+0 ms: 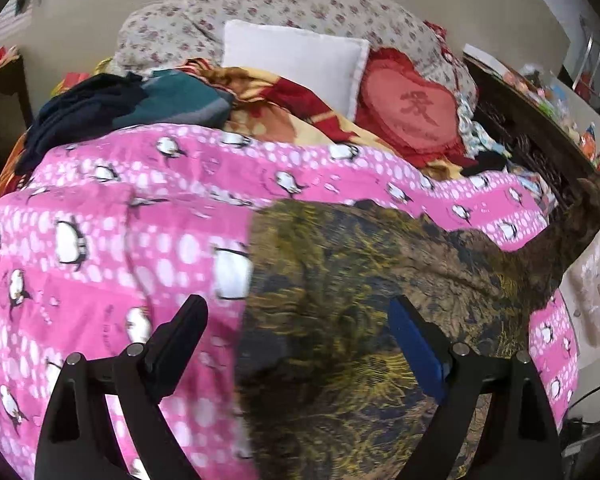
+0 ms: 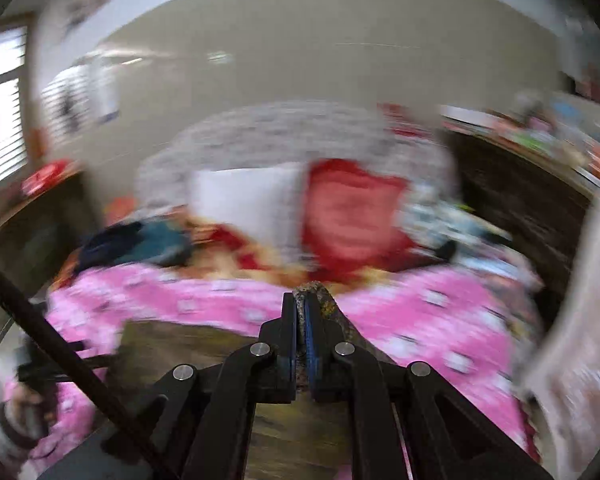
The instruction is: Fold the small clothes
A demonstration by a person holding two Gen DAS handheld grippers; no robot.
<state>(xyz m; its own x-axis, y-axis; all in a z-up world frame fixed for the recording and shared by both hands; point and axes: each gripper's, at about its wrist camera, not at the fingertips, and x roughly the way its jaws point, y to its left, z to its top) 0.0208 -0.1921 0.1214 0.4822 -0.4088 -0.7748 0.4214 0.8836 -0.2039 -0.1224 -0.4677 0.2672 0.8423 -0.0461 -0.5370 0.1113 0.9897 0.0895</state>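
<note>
Dark olive-and-yellow patterned small garment (image 1: 364, 304) lies spread on the pink penguin-print blanket (image 1: 112, 248), its right corner lifted. Right gripper (image 2: 301, 312) is clenched on that corner; left gripper (image 1: 298, 320) hangs released above the near part of the cloth. Judged early: no completed fold visible, folding remains.

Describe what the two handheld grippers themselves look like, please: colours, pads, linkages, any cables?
Both are matte black. The left gripper has angular black fingers on scissor-like linkage bars with round silver pivot pins, and a blue pad lines one finger. The right gripper has the same linkage and silver pins, with blue pads on the inner finger faces. A dark ribbed cable crosses the right wrist view.
</note>
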